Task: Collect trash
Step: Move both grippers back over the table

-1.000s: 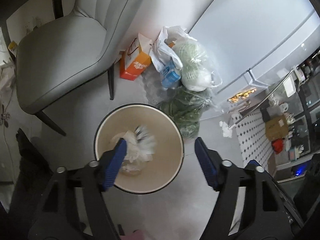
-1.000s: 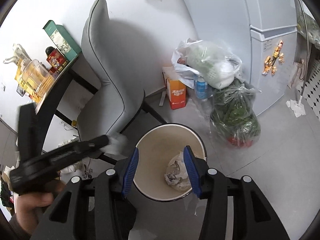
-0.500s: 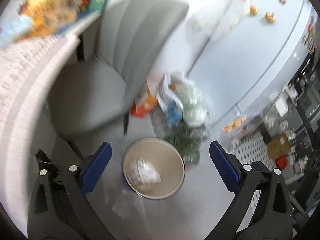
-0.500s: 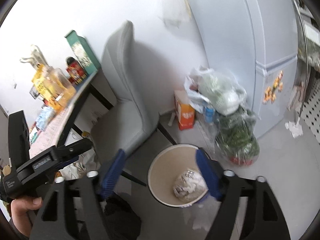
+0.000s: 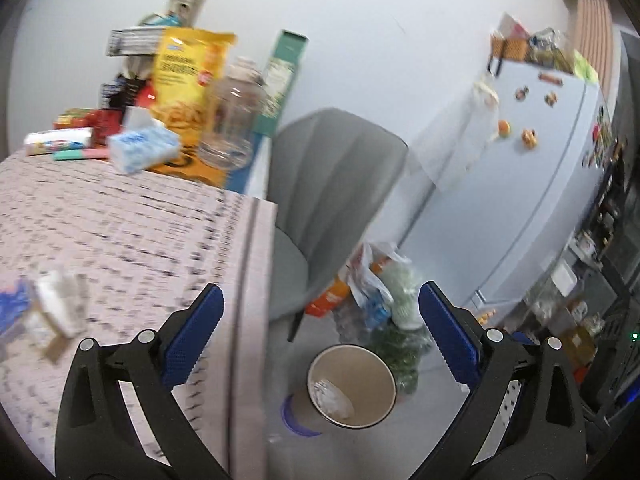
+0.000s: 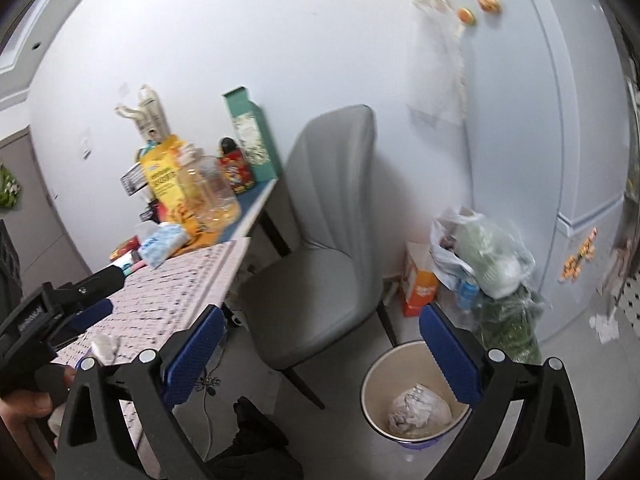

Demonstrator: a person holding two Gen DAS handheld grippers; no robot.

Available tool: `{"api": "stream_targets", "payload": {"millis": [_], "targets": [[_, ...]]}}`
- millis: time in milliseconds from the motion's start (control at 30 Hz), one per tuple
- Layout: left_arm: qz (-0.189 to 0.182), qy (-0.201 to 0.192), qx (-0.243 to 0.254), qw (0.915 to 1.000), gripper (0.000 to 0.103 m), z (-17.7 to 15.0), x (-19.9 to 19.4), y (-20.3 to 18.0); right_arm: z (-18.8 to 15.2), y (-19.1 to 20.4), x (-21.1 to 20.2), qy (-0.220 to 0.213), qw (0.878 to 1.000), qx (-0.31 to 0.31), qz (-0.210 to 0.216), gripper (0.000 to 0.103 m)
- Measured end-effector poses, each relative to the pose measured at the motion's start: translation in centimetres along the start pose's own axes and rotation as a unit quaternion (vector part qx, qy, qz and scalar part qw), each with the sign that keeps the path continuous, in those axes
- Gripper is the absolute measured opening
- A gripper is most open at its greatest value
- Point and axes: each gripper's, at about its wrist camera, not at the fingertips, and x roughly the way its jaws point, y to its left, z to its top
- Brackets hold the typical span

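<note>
A round beige trash bin stands on the floor beside the table, with crumpled white trash inside. It also shows in the right wrist view with a paper wad in it. My left gripper is open and empty, high above the bin and the table edge. My right gripper is open and empty above the chair. The left gripper shows at the left of the right wrist view, over the table. Blurred white trash lies on the table.
A grey chair stands between table and bin. Plastic bags of groceries and an orange box sit on the floor by the white fridge. Snack bags, a jar and tissues crowd the table's far end.
Both grippers have risen and tilted up from over the bin; the table top has come into view. Both jaws have opened wider. The trash now lies in the bin.
</note>
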Motion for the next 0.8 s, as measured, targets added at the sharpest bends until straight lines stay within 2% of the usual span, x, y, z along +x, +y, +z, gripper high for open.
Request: {"api": "stream_targets", "payload": {"millis": [333,800], "targets": [[0.061,-0.046,-0.032,0.9966,0.097,-0.7,-8.3,6.4,-0.4,7.4,-2.1,-0.004,0.997,-0.053,0.061,0.096],[0.114,-0.056,-0.068,0.9895,0.097,-3.7,-14.7,12.3,-2.8,13.9,-1.8,0.030,0.987,-0.104,0.121,0.096]]}}
